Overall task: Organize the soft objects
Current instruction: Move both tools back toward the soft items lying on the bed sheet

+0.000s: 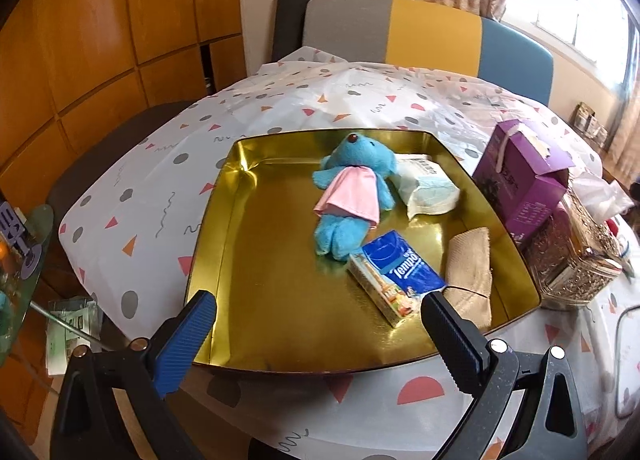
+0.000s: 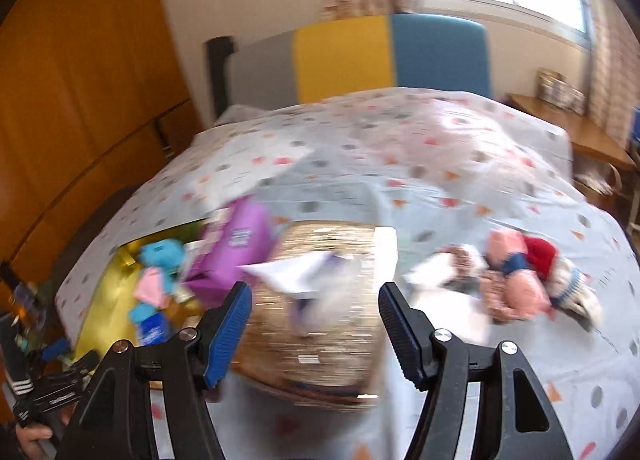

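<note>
Two hand-held grippers, left point(image 1: 318, 310) and right point(image 2: 316, 314), hang spread and empty; we should swing right toward the knitted toys point(image 2: 532, 280) at two o'clock, pinching mid-body before carrying to the gold tray point(image 1: 224, 195).

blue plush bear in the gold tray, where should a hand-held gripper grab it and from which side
Probably across the waist of the blue plush bear in a pink cloth, coming down from above. It lies flat on the shiny gold metal tray with its length running away from the camera, and the middle looks narrowest. The blue Tempo tissue pack crowds its feet, so avoid that end.
</note>
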`<state>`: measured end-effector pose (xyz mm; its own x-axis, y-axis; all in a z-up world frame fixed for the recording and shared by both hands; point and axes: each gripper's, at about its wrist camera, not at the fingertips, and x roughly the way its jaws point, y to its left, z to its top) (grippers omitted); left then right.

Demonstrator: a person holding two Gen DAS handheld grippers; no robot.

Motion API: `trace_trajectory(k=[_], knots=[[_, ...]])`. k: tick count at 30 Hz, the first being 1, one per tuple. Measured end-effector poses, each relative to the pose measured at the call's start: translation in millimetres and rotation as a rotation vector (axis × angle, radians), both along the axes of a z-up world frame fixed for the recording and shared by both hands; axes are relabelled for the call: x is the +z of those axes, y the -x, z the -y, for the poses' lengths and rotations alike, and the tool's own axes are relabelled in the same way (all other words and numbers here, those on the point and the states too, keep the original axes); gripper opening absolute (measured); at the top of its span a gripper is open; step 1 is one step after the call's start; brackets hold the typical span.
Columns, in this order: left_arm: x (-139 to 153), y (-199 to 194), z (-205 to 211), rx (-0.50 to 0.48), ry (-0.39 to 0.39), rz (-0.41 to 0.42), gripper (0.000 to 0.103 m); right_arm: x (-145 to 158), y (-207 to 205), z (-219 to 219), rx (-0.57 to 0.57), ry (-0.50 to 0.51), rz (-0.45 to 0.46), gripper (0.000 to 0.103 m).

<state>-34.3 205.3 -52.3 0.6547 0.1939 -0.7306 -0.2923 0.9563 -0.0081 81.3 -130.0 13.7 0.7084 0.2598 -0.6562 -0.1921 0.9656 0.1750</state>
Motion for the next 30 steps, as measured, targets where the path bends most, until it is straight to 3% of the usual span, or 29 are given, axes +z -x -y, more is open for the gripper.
trace_trajectory(k=[6,11,13,16,24,30], knots=[[-0.2,-1.7,-0.9,0.002,0.026,-0.003,0.103,-16.4,-23.8,100.3,-0.264,-0.037,-0.052,0.07],[6.9,-1.9,9.6,-0.032,0.009,0.013,0.103,-61.9,-29.4,177.1,-0.483,-0.06,-0.139,0.07],[10.8,-3.0,15.5,-0.054,0.015,0.022,0.103,-83.1,-28.1,202.0,-0.578,-0.097,-0.248,0.07],[15.4,-6.1,25.7,-0.087,0.017,0.025,0.103,-93.1,-26.2,226.0,-0.627,-0.239,-0.287,0.07],[17.6,-12.5,58.1,-0.179,0.017,-0.002,0.103,-109.7,-28.7,226.7,-0.628,-0.254,-0.396,0.07],[40.2,-22.9,92.3,-0.293,0.002,0.025,0.103,-117.5,-25.6,232.7,-0.63,-0.35,-0.426,0.07]])
